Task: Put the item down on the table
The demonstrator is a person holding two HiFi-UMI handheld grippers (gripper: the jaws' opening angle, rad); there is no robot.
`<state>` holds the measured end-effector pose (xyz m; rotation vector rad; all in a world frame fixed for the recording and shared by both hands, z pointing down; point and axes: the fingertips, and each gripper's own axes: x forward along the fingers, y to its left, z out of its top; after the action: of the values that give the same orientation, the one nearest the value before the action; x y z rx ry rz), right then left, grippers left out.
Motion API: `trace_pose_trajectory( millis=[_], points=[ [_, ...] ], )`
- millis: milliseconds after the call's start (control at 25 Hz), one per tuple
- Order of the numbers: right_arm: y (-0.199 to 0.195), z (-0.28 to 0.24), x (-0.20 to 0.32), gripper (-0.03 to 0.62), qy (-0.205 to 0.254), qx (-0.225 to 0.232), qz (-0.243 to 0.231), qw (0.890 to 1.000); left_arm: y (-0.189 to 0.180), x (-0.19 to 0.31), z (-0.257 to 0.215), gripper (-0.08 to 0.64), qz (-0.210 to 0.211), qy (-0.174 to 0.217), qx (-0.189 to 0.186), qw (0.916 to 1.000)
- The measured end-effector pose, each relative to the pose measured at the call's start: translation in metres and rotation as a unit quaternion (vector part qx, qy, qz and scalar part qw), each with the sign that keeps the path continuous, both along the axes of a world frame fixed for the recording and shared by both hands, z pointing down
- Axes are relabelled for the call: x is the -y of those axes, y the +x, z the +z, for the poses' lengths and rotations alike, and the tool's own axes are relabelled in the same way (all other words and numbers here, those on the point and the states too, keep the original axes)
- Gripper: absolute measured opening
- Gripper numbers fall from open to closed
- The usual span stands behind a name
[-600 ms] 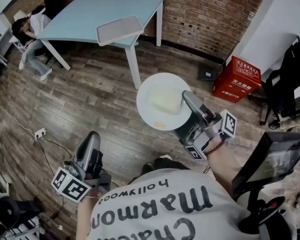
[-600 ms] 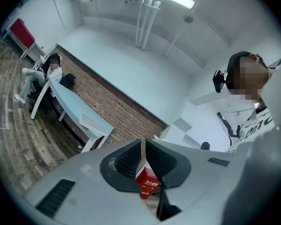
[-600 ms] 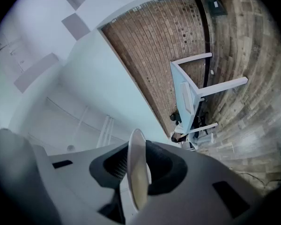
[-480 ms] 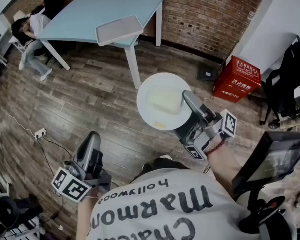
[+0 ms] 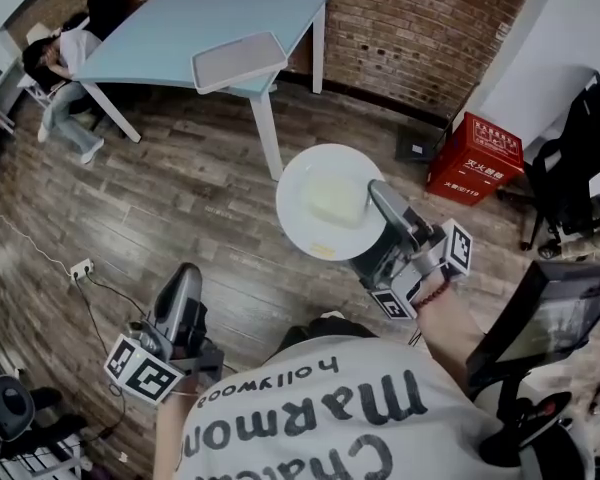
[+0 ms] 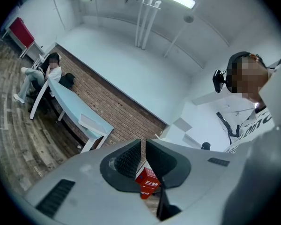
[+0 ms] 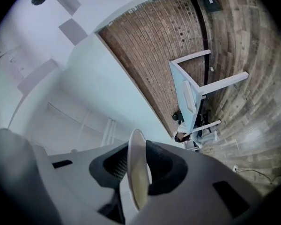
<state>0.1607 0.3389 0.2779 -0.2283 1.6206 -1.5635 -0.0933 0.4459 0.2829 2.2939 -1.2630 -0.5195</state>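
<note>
White plate (image 5: 325, 200), seemingly level, face up, rim pinched in right gripper (image 5: 377, 195), left gripper (image 5: 184, 278) closed, empty.

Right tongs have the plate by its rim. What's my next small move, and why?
Probably step toward the blue table, keeping the plate level: the right tongs grip its rim over the floor, short of the table, and a pale block lies on it.

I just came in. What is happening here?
A person holds a gripper in each hand. The right gripper clamps the rim of a white plate that carries a pale block, held in the air short of the light blue table. The left gripper hangs low, shut and empty.
</note>
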Motion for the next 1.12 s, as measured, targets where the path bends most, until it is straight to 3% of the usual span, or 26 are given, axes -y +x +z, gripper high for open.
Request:
trace_pose_trajectory(
  millis=[400,600,800,960,1120],
  points=[
    [-0.019,-0.01,0.013,0.087,0.02,-0.004,0.01,1.0,-0.027,0.018,-0.009,0.034,0.006,0.028,0.004,0.9996],
    [-0.032,0.003,0.001,0.087,0.014,-0.01,0.027,0.999,-0.046,0.016,0.0,0.034,0.013,0.043,0.033,0.9985],
    [-0.016,0.009,0.01,0.087,0.001,-0.018,0.063,0.998,-0.05,0.018,-0.013,0.029,0.001,0.103,0.083,0.9912],
    [-0.02,0.008,0.022,0.087,0.004,-0.015,0.061,0.998,-0.05,0.021,-0.003,0.021,0.011,0.088,0.116,0.9893],
    [-0.033,0.008,0.047,0.087,0.009,-0.017,0.042,0.999,-0.051,0.037,-0.003,0.021,0.006,0.088,0.099,0.9912]
  ],
)
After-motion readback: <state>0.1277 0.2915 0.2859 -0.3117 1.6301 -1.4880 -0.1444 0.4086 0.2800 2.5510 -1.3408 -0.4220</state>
